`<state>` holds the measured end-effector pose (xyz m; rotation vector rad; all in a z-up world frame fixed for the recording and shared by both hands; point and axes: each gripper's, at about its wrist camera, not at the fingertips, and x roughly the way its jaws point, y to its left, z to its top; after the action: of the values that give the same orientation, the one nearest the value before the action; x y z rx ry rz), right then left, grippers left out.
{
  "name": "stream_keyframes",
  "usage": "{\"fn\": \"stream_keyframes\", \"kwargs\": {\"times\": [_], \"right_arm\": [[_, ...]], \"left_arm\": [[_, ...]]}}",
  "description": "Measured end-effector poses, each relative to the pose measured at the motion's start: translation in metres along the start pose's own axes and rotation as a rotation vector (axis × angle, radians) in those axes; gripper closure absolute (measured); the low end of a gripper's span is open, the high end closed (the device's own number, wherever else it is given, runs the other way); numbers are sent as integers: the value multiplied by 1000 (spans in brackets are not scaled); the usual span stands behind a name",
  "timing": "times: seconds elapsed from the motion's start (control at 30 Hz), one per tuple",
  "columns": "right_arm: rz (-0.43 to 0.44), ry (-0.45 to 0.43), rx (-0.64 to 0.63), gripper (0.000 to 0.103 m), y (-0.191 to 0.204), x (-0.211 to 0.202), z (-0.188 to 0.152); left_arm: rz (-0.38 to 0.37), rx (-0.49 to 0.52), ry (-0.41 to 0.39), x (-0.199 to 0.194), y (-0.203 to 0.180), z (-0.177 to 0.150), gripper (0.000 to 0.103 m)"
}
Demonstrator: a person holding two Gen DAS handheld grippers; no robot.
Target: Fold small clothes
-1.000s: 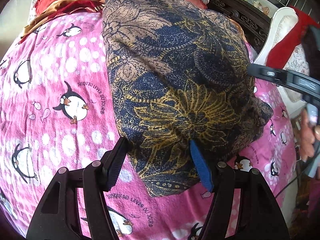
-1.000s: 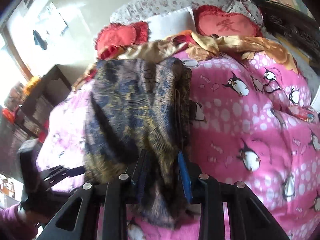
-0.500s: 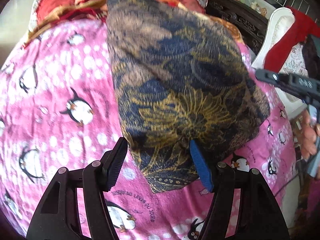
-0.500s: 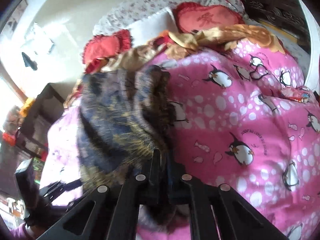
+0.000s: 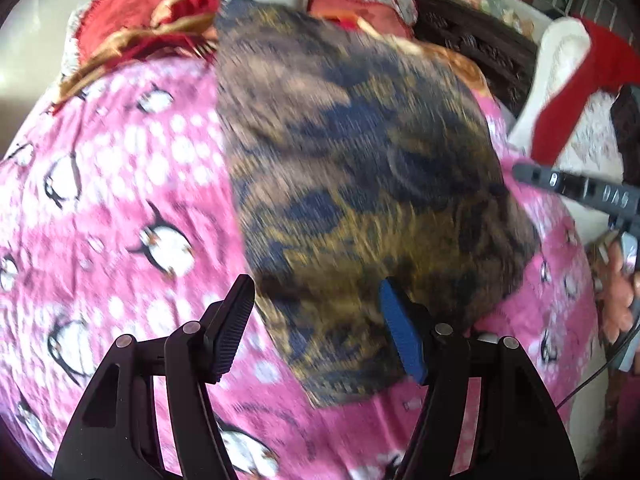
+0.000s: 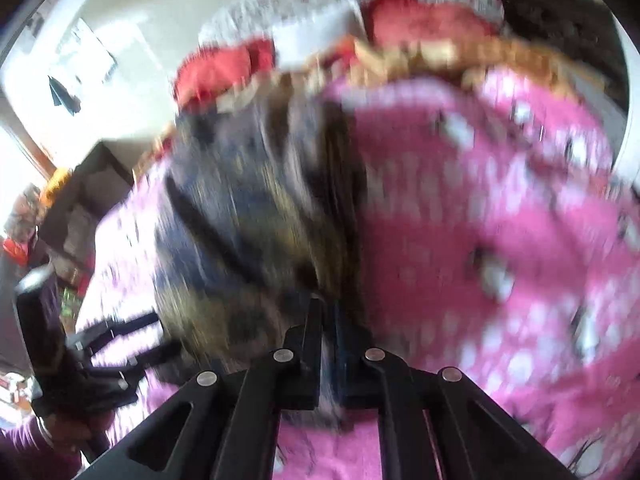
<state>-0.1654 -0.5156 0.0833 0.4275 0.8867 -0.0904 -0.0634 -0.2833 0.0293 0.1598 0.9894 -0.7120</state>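
A dark garment (image 5: 352, 184) with a blue and gold flower pattern lies on a bed, on top of a pink blanket (image 5: 120, 208) printed with penguins and white dots. The garment looks already doubled over, and it reaches from the near edge of the bed up toward the red cushions (image 5: 140, 28) at the head end.

The left gripper (image 5: 318, 330) is over the near corner of the garment. Its fingers stand apart at a medium width, one black finger (image 5: 236, 320) beside the left edge of the cloth and the blue-padded finger on the cloth itself. From the left view I cannot tell if the pads press on the cloth; they seem only to frame the corner, with the fabric lying loose between them.

The right gripper (image 6: 328, 344) is at the other near corner. Its fingers have just been closing, and now they are almost together, with a thin fold of the garment (image 6: 256, 216) pinched between them. The right view is strongly blurred, so fine details of this grip are not clear.

In the left view, the right gripper's grey body (image 5: 576, 188) shows at the far right, with the person's hand (image 5: 618, 300) under it. In the right view, the left gripper (image 6: 108, 344) shows low on the left, next to a purple sleeve (image 6: 24, 444).
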Motion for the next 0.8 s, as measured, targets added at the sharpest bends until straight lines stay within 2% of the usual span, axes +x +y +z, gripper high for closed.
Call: {"fn": "stream_keyframes", "kwargs": {"times": [0.03,0.07,0.13,0.27,0.3,0.37,0.4,0.53,0.6,0.67,0.7,0.77,0.8], "right_arm": [[-6,-27,-1,80,1,-3,9],[-24,-53,3,53,1,-3,21],[-51,-92,8,33,3,8,49],[-77,-51,-11,33,19,52,96],[-78,-22,-20,35,20,65,104],[-87,15,-45,80,24,82,115],[-110,-7,-56,88,26,80,118],[-164,-81,-67,95,15,70,121],[-249,-77,-51,102,1,82,120],[-305,-68,10,103,-19,89,116],[-300,-60,48,103,-29,90,113],[-174,-48,135,103,-46,82,106],[-153,-59,154,103,-48,74,104]], "left_arm": [[-1,-16,-8,0,3,4,38],[-3,-33,-5,3,6,9,38],[-6,-54,9,9,9,14,38],[-12,-70,37,20,8,18,38],[-13,-68,39,22,8,18,38],[-15,-64,38,24,6,19,38],[-20,-64,38,25,6,19,38],[-42,-72,41,31,11,19,36],[-44,-79,51,34,12,19,35],[-43,-82,58,36,13,19,35],[-45,-85,58,35,14,20,35],[-34,-75,57,30,13,21,35],[-18,-61,44,24,12,22,35]]}}
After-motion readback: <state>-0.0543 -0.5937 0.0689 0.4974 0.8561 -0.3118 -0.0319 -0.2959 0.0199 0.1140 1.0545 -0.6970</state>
